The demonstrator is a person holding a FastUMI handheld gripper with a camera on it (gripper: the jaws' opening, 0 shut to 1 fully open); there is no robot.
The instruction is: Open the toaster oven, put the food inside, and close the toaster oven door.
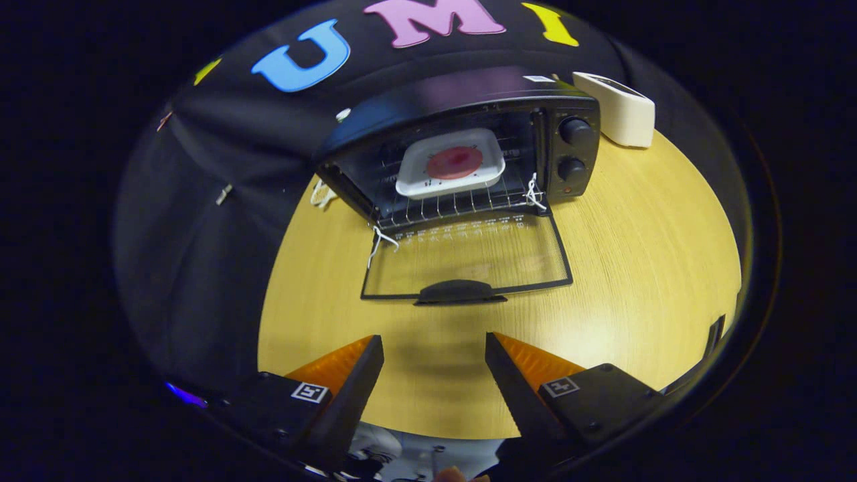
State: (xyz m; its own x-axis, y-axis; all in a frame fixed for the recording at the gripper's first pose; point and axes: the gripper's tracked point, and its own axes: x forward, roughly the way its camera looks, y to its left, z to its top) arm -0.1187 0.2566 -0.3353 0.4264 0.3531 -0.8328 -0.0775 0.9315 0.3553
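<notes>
- The table (636,234) is seen bare ahead of the gripper.
- The toaster oven (462,147) is set far, its door (469,258) dropped flat.
- The food (454,163) is lodged inside on its tray (415,175).
- The gripper (435,348) is held open, empty; closing is judged next, the handle (460,292) to be lifted.

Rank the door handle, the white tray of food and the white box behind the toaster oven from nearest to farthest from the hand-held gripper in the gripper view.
The hand-held gripper is open, holding nothing.
1. Door handle: just ahead of the fingers, on the lowered glass door's edge.
2. White tray: beyond the door, on the rack inside the toaster oven.
3. White box: farthest, behind the oven on its knob side.
</notes>
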